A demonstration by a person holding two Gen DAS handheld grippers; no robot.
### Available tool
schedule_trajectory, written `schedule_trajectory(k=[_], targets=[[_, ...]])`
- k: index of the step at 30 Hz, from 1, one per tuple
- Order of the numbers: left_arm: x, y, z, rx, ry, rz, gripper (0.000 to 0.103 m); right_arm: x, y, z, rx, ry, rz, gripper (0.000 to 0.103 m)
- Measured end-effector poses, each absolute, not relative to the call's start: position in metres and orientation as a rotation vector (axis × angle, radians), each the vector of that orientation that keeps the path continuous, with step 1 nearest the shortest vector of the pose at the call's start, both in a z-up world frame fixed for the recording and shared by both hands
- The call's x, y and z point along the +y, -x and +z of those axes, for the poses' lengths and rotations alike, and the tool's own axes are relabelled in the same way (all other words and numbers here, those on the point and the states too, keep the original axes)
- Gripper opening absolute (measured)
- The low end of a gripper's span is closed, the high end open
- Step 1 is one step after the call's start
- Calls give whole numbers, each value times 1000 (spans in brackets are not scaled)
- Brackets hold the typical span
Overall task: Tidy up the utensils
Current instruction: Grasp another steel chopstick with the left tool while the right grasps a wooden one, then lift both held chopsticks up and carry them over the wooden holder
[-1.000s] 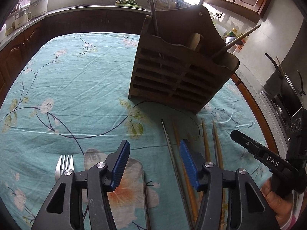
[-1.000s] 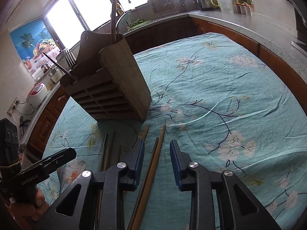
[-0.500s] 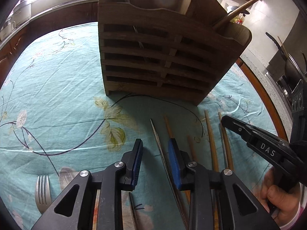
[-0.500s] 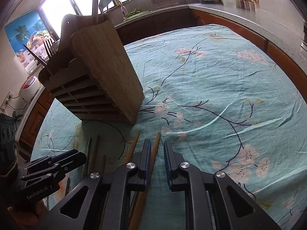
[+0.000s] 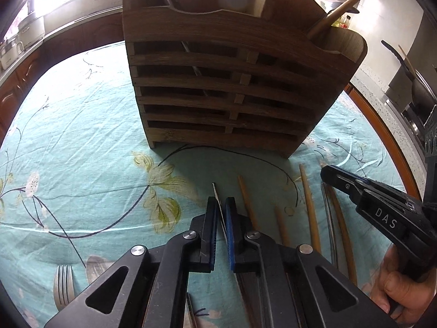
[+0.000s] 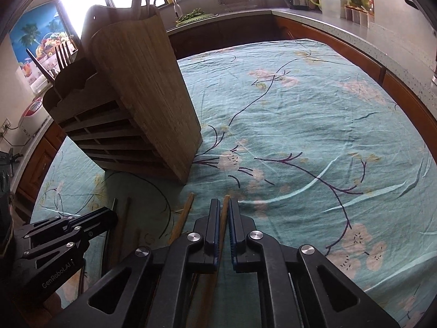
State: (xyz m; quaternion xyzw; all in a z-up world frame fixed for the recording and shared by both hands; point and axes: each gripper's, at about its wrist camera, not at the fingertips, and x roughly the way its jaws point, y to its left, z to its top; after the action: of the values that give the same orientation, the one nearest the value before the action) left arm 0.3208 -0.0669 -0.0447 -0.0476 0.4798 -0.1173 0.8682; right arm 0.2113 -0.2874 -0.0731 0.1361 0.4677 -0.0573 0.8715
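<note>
On the teal flowered cloth lies a row of chopsticks in front of a slatted wooden utensil holder (image 5: 232,87). My left gripper (image 5: 220,201) has its jaws closing on a thin metal chopstick (image 5: 215,188), and the blue pads press its sides. My right gripper (image 6: 224,203) has its jaws closing on a wooden chopstick (image 6: 226,199) at the right end of the row, with the pads against it. Both chopsticks lie on the cloth. Each gripper shows in the other's view: the right gripper (image 5: 336,177) and the left gripper (image 6: 106,216). The holder (image 6: 142,95) stands just beyond.
More wooden chopsticks (image 5: 308,199) lie between the two grippers, one (image 6: 185,210) beside my right jaws. A fork (image 5: 64,281) rests at the near left. The holder has a fork (image 6: 64,54) and long handles in it. Kitchen counters ring the table.
Both grippers came down and forward toward the holder, and both pairs of jaws closed from wide apart onto a chopstick each. The holder looms larger in both views.
</note>
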Motion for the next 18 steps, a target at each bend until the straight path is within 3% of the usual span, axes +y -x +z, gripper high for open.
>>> schedule_trajectory(k=[18], targets=[[-27,-252,21,819,295,-327,2,-283,-165,7,798,-341,-55,5]])
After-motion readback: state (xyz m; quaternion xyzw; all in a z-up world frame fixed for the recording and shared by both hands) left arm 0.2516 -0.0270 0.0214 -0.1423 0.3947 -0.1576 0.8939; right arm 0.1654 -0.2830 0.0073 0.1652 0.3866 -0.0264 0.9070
